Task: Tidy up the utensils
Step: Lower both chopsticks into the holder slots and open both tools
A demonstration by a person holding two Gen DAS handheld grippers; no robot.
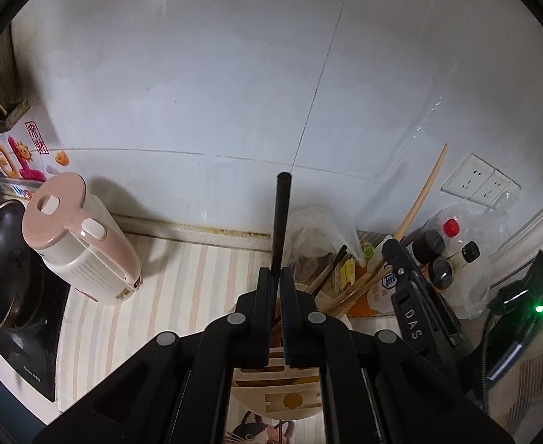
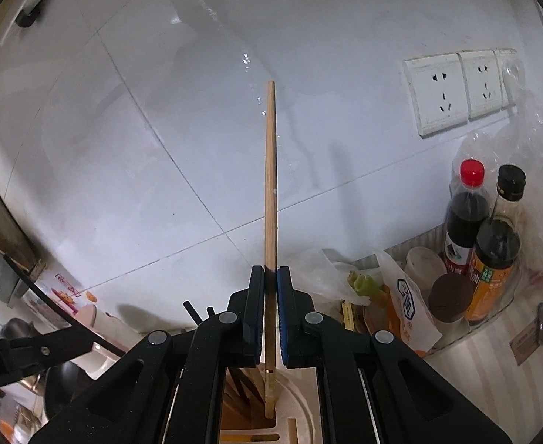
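Left claw point(image 1: 275, 273) of mine is clamped on a black chopstick point(image 1: 282, 218), which stands upright above the beige utensil holder point(image 1: 271, 396) on the striped desk point(image 1: 182, 296). Right claw point(image 2: 270, 277) is likewise closed on a wooden chopstick point(image 2: 270, 170), its lower end inside a holder compartment among other sticks. Pink kettle point(image 1: 75, 236) stands apart, left.

You see a black chopstick point(image 1: 282, 222), a tan wooden chopstick point(image 2: 270, 192), a pink-and-cream kettle point(image 1: 81, 244), a cream-striped counter point(image 1: 182, 277), white wall tiles point(image 1: 234, 74) and a red bottle cap point(image 2: 472, 172)
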